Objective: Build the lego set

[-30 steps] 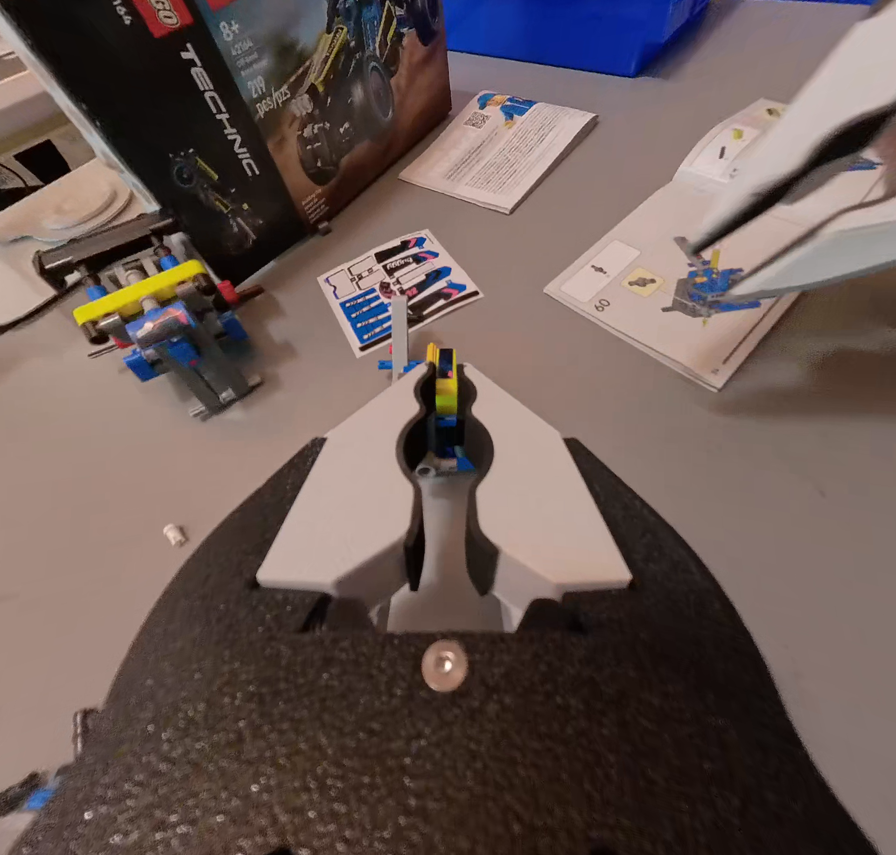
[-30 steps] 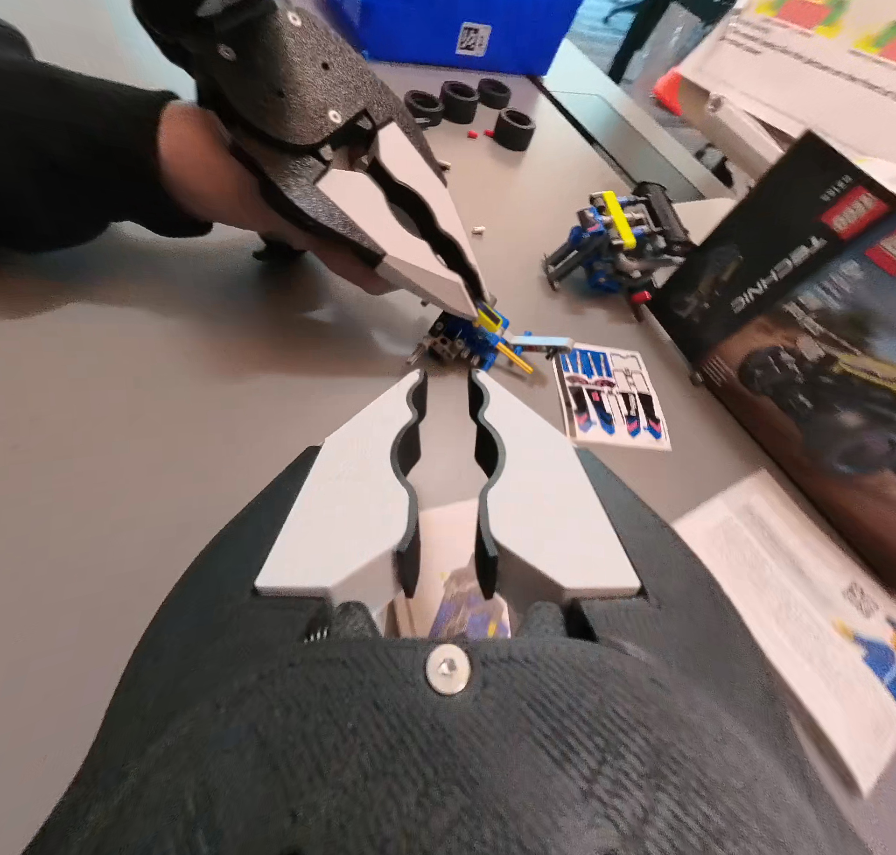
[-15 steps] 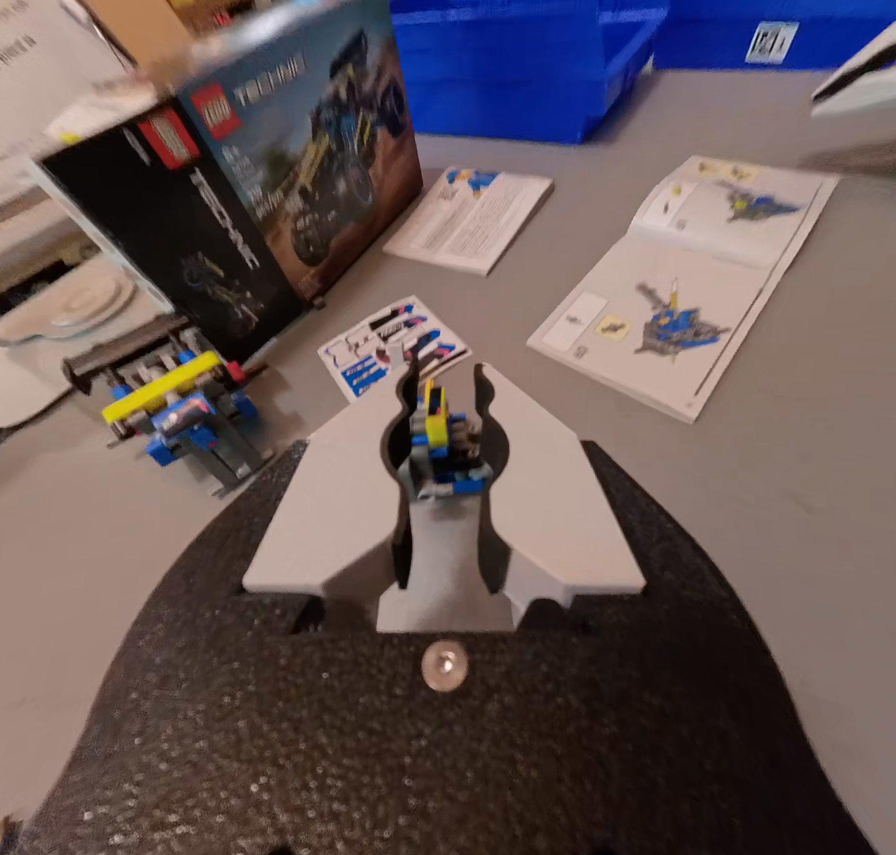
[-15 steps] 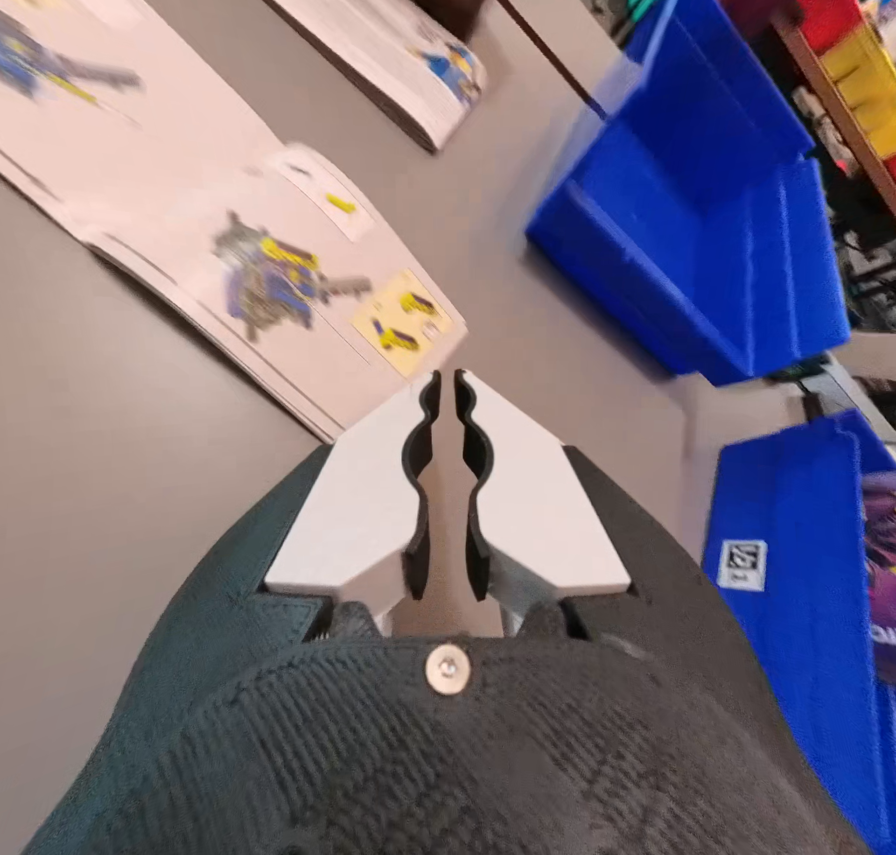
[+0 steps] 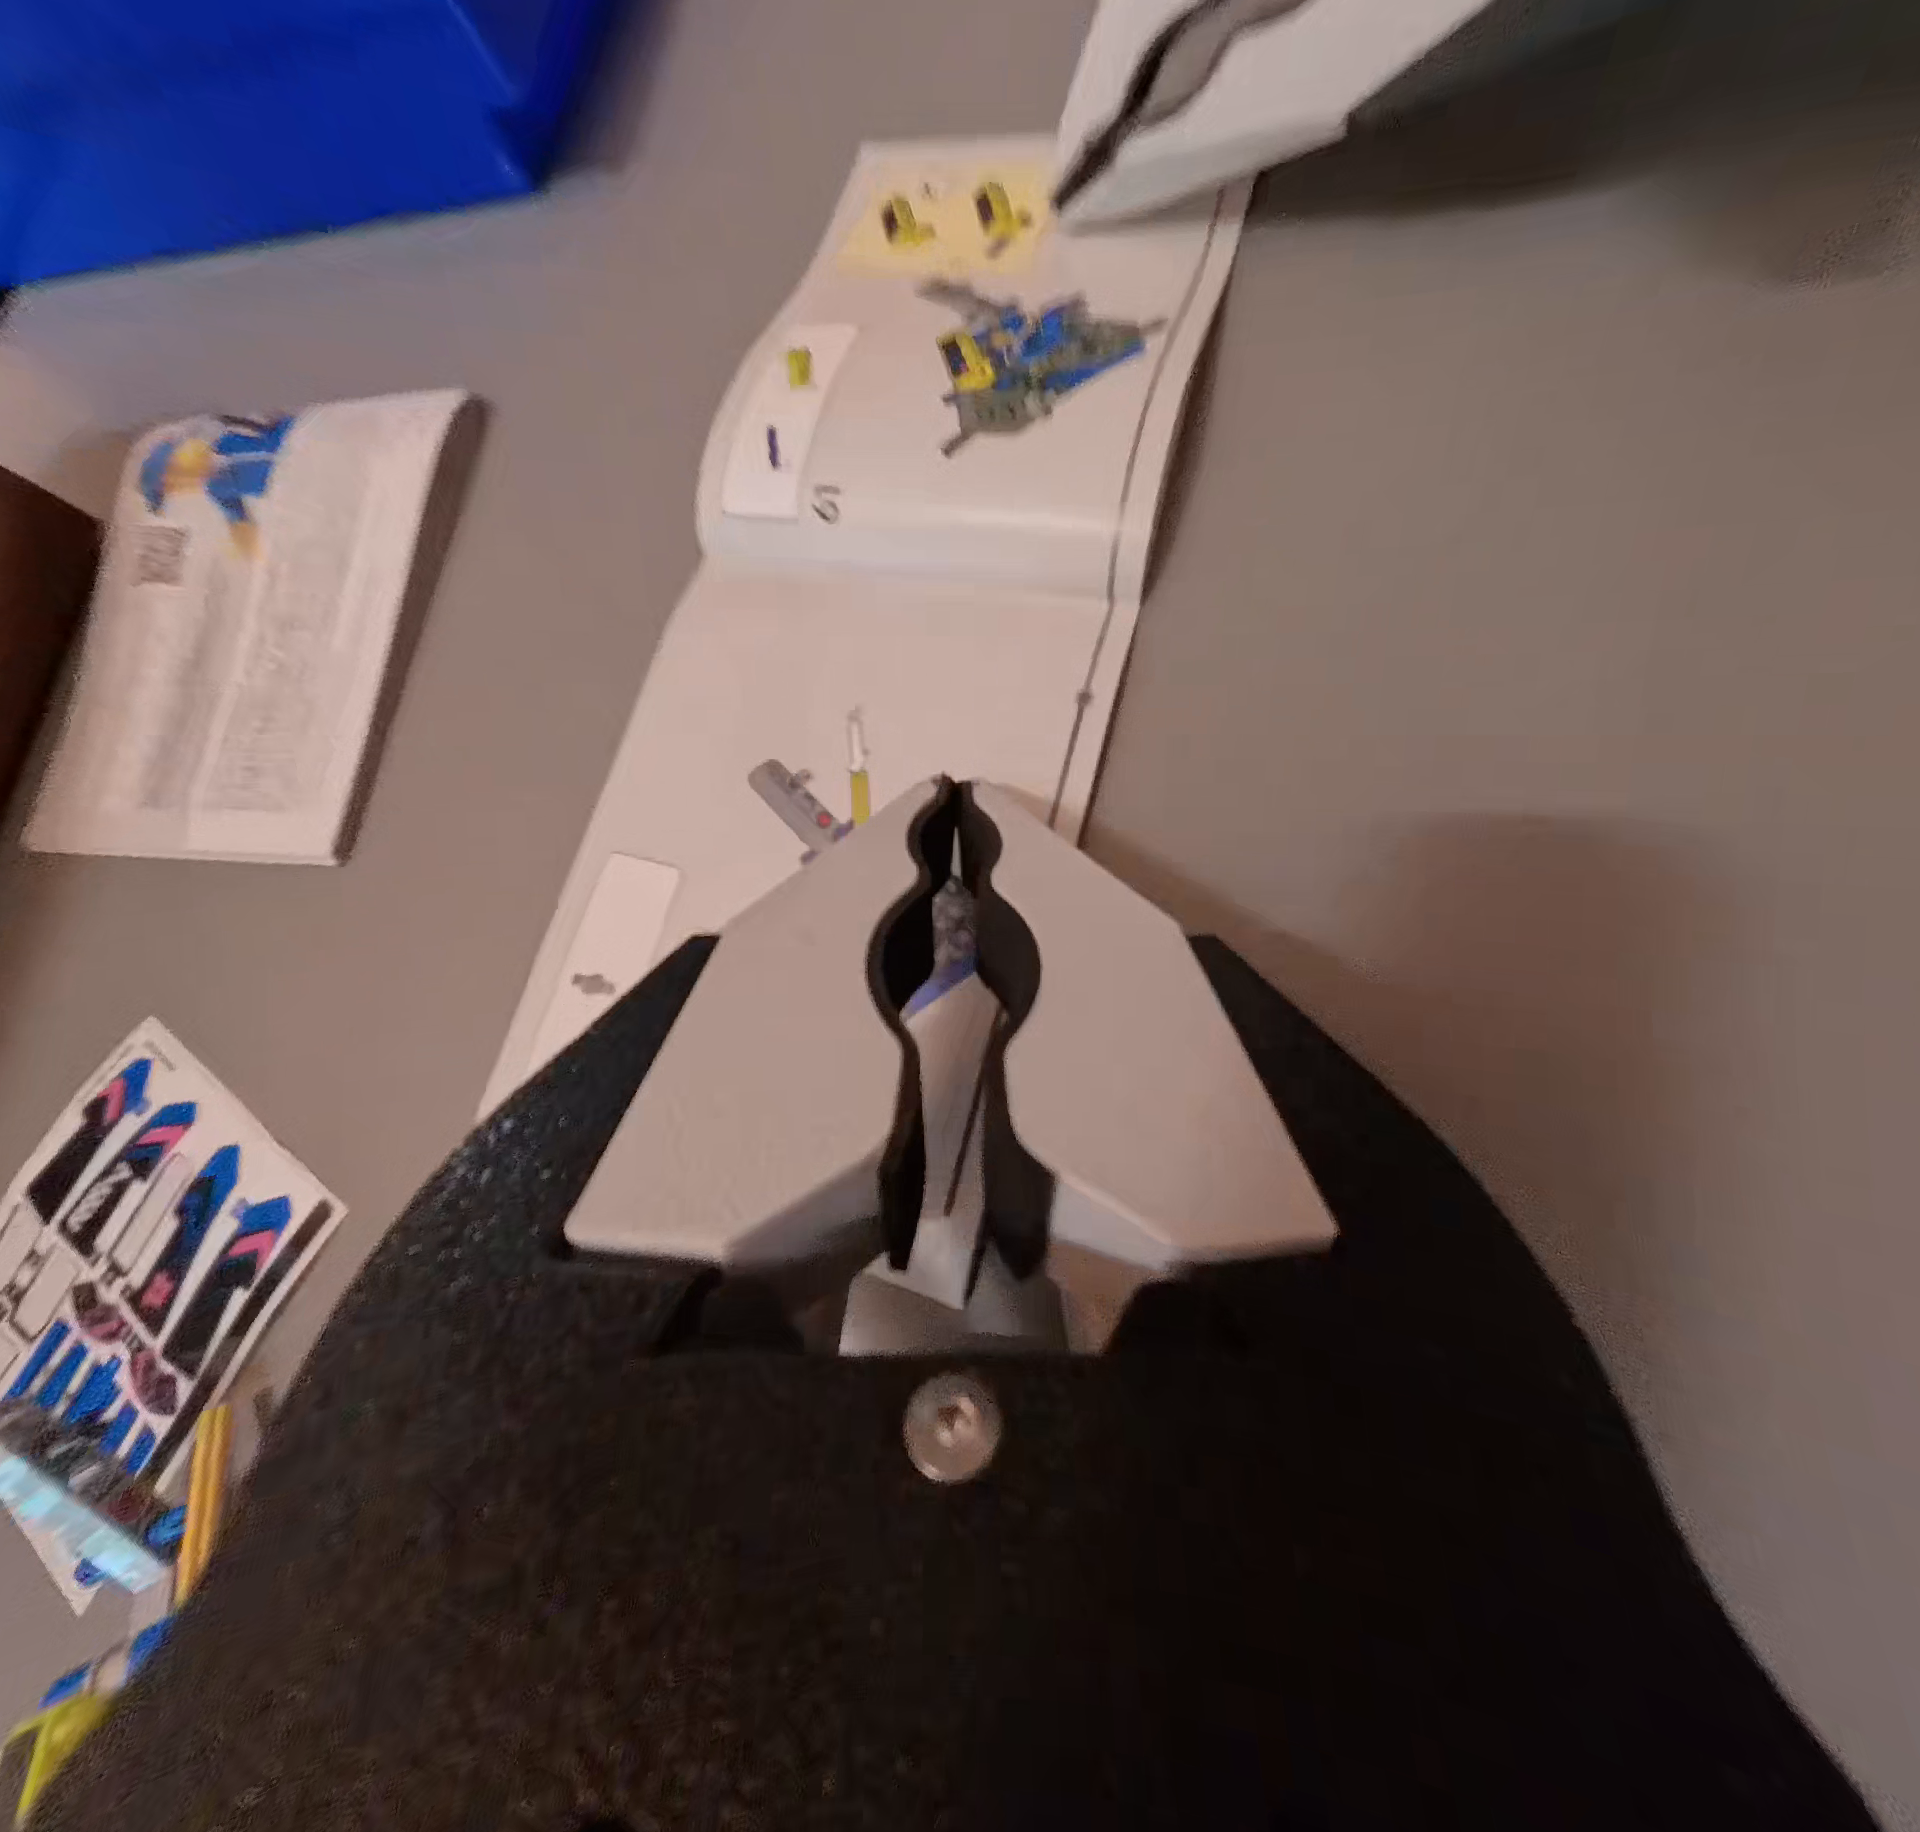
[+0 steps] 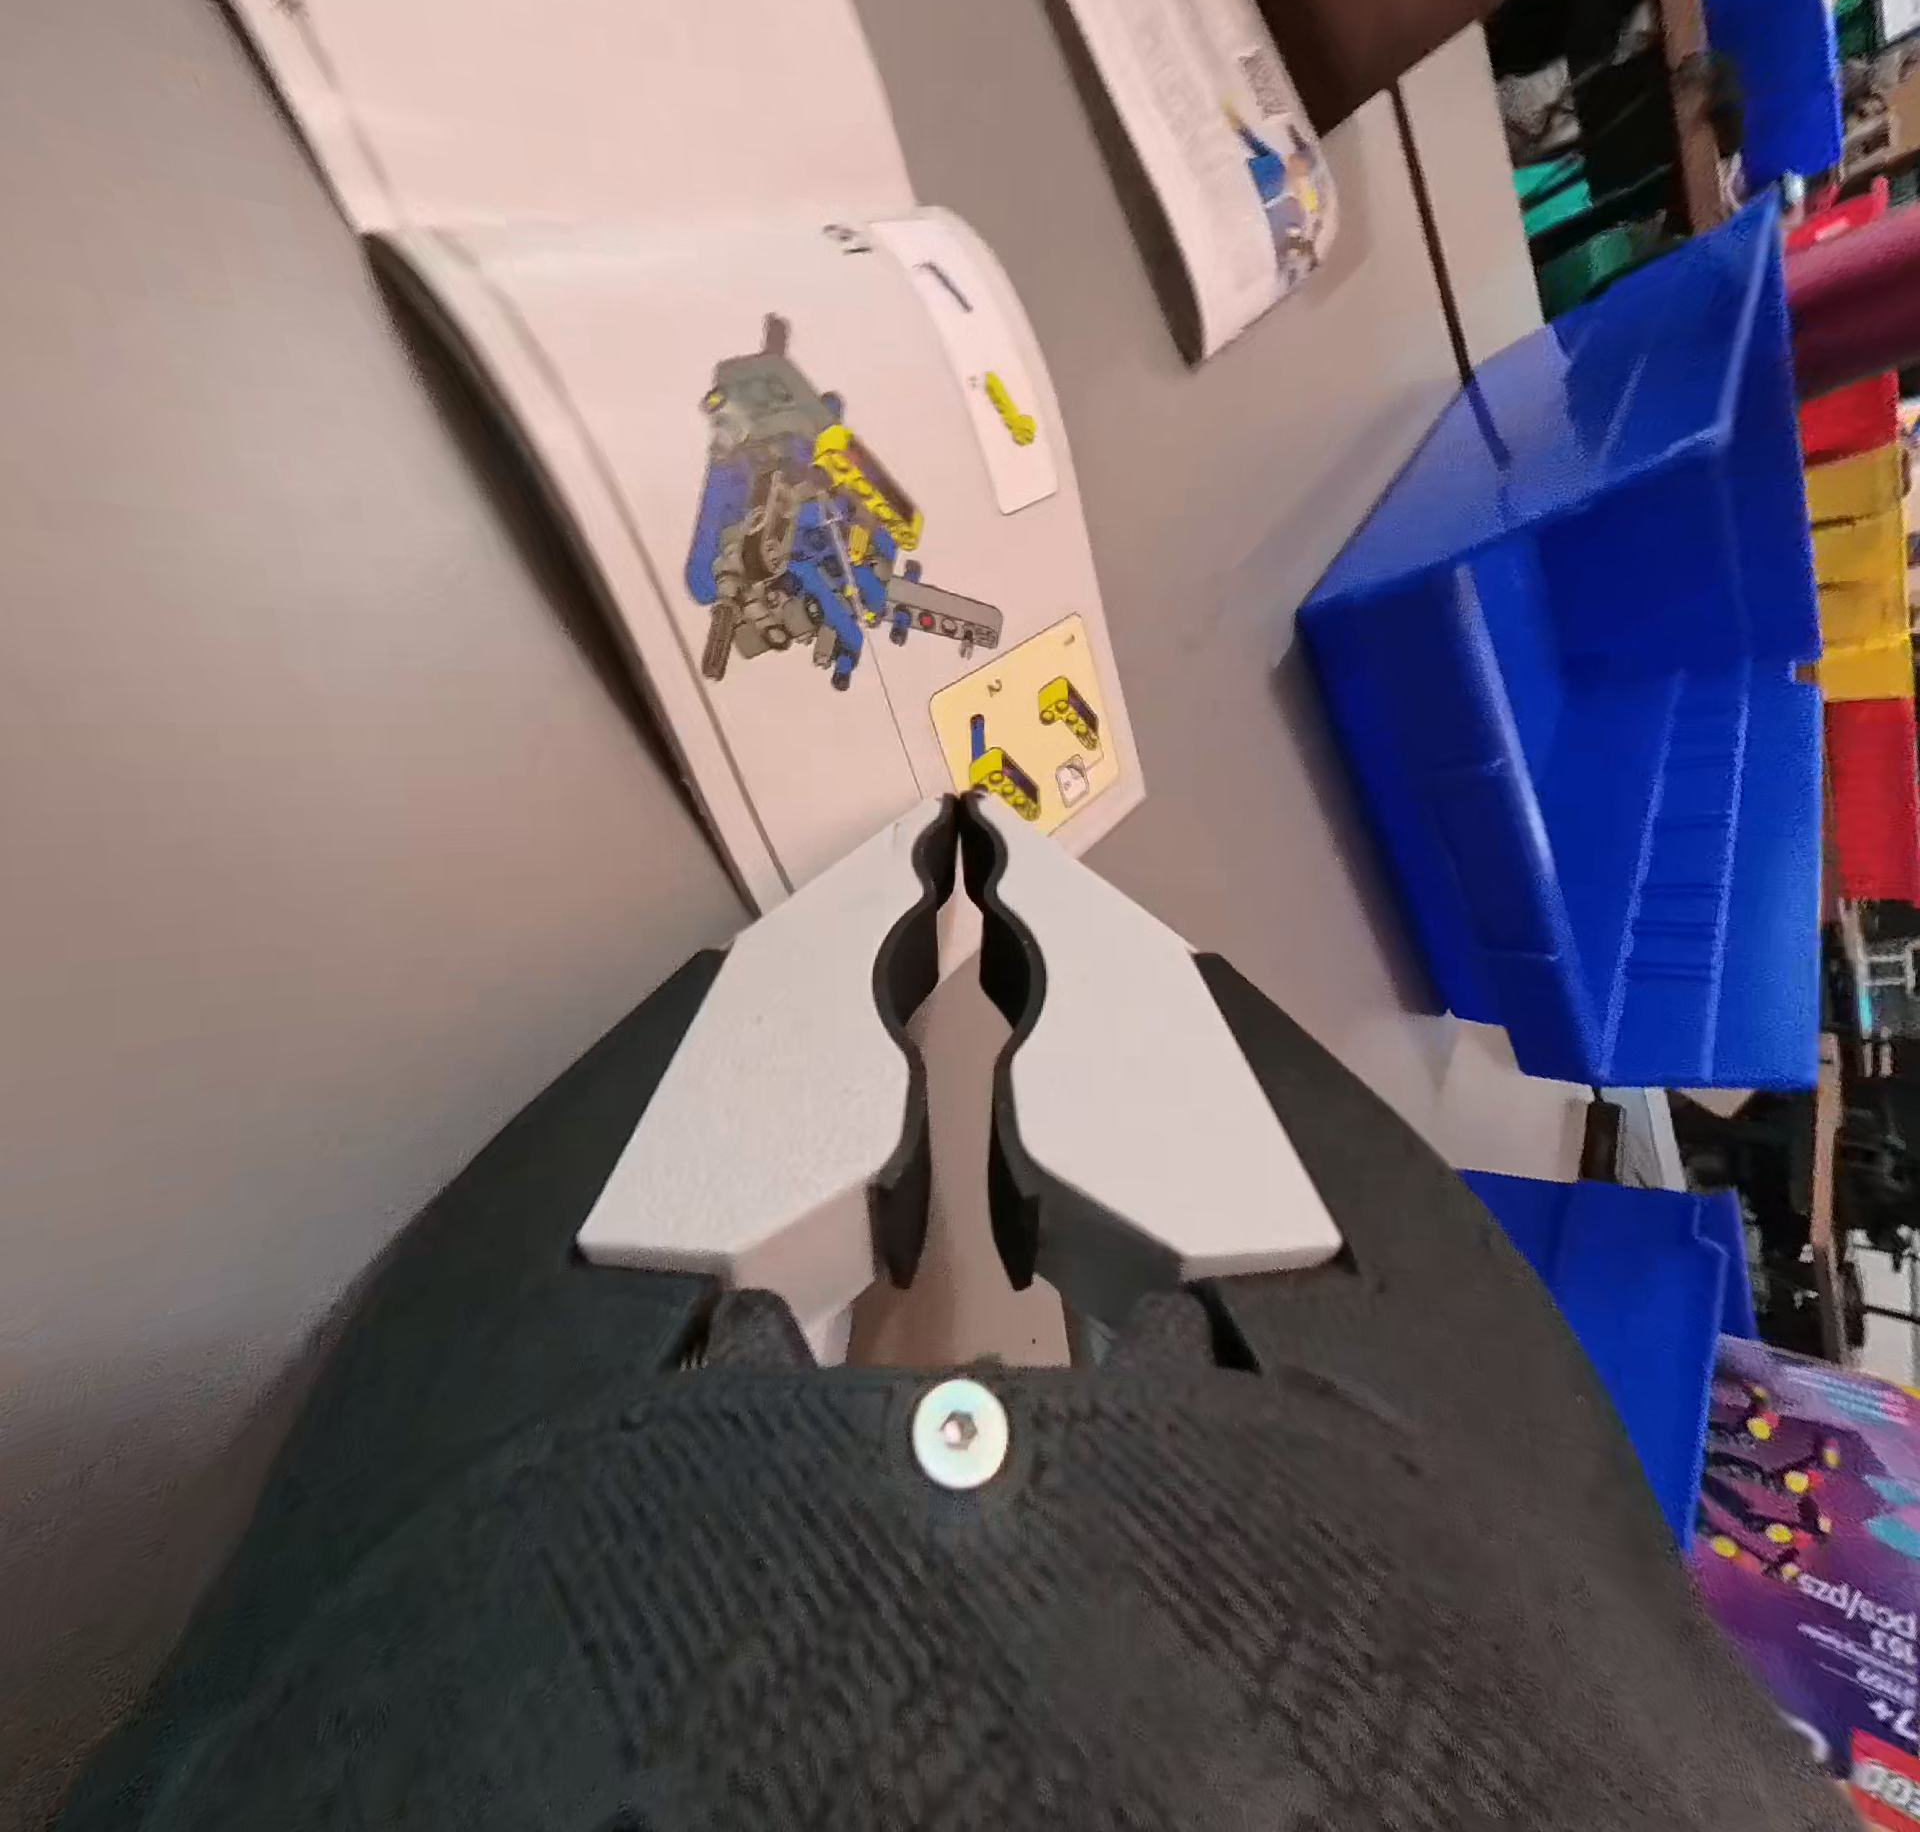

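Left wrist | L tongs (image 5: 951,795) now closed, empty | R tongs (image 6: 958,808) closed too

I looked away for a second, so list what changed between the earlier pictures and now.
The left claw swung over the open instruction booklet and closed tip to tip; the blue-and-yellow sub-assembly it gripped no longer shows between its fingers. The right claw, open before, shut and moved to the booklet's far page. The leaflet and sticker sheet lie unchanged.
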{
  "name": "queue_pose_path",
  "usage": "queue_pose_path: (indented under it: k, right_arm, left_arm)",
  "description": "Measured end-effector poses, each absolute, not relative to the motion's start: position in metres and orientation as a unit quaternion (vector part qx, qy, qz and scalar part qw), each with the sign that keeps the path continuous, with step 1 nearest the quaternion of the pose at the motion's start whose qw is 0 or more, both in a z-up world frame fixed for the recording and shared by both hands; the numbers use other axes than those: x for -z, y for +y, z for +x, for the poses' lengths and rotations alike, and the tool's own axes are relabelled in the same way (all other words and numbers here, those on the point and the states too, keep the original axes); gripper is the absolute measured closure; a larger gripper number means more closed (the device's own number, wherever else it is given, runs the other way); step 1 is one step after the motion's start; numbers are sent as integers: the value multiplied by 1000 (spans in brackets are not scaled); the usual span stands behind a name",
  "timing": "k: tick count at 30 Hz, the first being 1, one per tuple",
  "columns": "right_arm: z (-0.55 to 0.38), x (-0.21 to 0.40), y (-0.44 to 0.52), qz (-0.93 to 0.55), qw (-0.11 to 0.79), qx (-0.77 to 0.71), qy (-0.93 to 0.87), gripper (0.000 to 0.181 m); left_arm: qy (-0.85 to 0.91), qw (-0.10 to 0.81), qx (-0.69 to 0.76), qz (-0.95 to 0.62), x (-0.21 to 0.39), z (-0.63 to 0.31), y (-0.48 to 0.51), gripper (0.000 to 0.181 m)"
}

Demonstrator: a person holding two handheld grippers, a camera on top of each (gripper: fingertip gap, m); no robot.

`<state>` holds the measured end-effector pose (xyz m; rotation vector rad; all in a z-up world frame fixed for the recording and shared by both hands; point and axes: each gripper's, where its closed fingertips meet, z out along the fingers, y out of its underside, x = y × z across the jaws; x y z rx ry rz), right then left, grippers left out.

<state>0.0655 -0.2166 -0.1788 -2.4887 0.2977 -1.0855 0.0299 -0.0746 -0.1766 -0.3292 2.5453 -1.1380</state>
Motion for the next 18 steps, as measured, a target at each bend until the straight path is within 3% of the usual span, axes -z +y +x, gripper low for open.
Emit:
queue_pose_path:
  k: [7, 18]
  right_arm:
    - [46, 181, -210, -901, 185, 387, 64, 181]
    - [20, 181, -195, -913, 257, 312, 61, 181]
  left_arm:
    - [906, 174, 373, -95, 185, 32, -76, 181]
    - [902, 170, 378, -121, 183, 39, -67, 180]
